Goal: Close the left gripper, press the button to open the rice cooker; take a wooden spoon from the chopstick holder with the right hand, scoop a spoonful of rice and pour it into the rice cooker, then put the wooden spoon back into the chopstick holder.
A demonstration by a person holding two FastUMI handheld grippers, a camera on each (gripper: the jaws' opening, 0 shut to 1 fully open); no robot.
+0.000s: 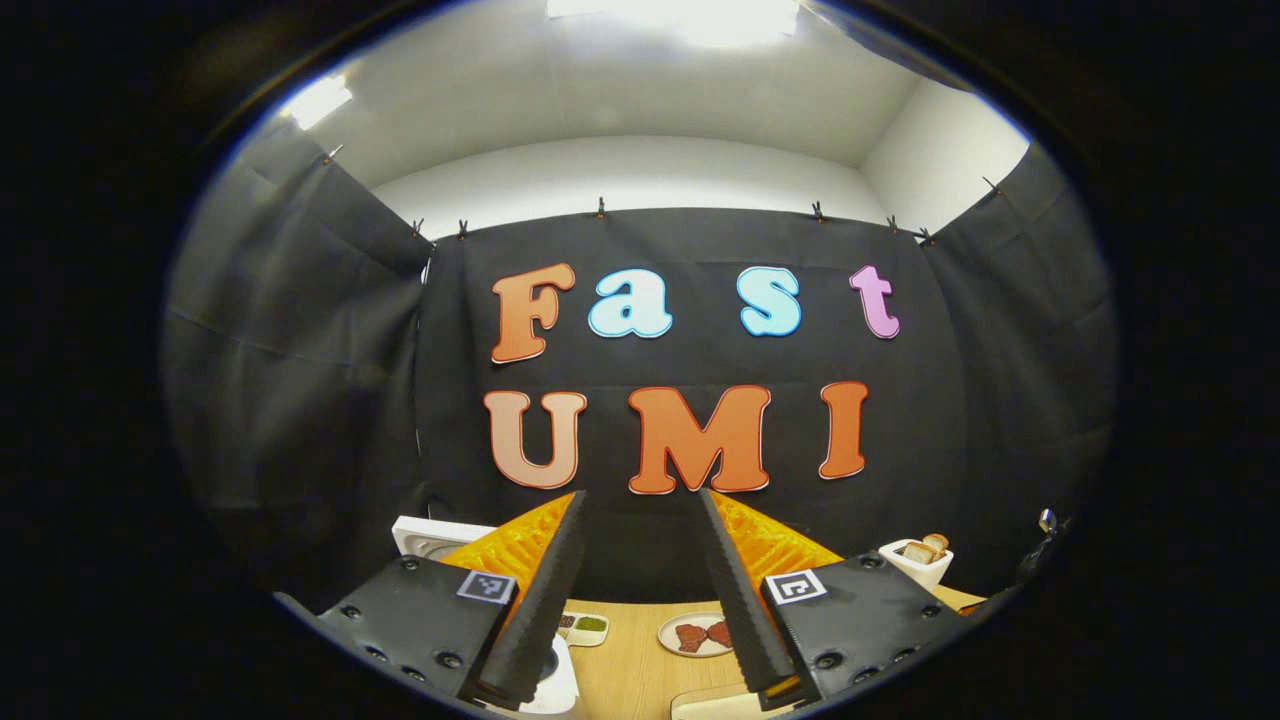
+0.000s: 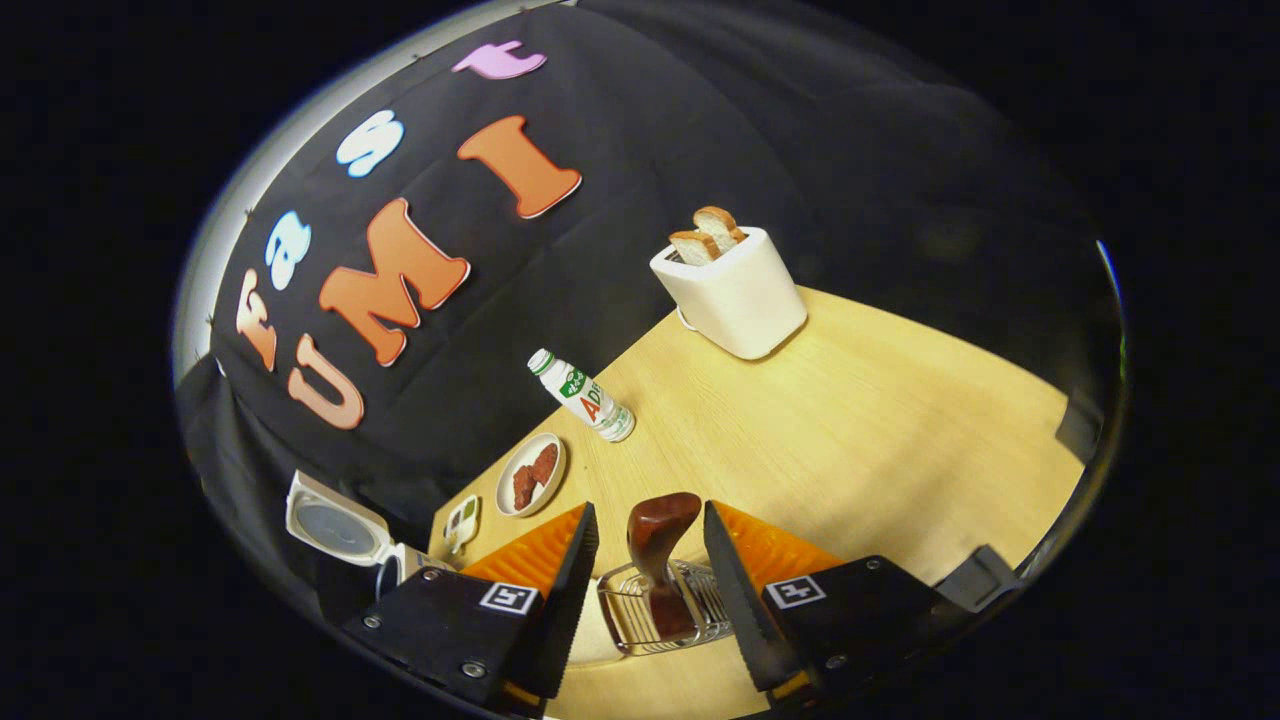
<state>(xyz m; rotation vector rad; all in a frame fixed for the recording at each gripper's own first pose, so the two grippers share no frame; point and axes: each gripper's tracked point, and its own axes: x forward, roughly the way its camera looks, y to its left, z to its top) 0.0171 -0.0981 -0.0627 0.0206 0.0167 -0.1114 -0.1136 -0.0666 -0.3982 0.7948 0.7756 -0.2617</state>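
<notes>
In the right gripper view a dark wooden spoon [image 2: 660, 535] stands upright in the wire chopstick holder [image 2: 690, 610] on the table. My right gripper [image 2: 650, 508] is open, with a finger on either side of the spoon's head and a gap on both sides. The white rice cooker [image 2: 330, 525] sits far left with its lid raised. In the left gripper view my left gripper [image 1: 641, 494] is open and empty, held level and pointing at the booth wall. The cooker's raised lid [image 1: 430, 535] shows behind its left finger, and a white rounded part [image 1: 558, 690] lies below.
A white toaster [image 2: 735, 290] with bread stands at the back of the wooden table [image 2: 880, 430]. A small bottle [image 2: 585, 395], a plate of brown pieces [image 2: 532, 473] and a little condiment dish [image 2: 462, 520] line the wall side. The plate [image 1: 695, 635] and toaster [image 1: 918, 560] also lie ahead of the left gripper.
</notes>
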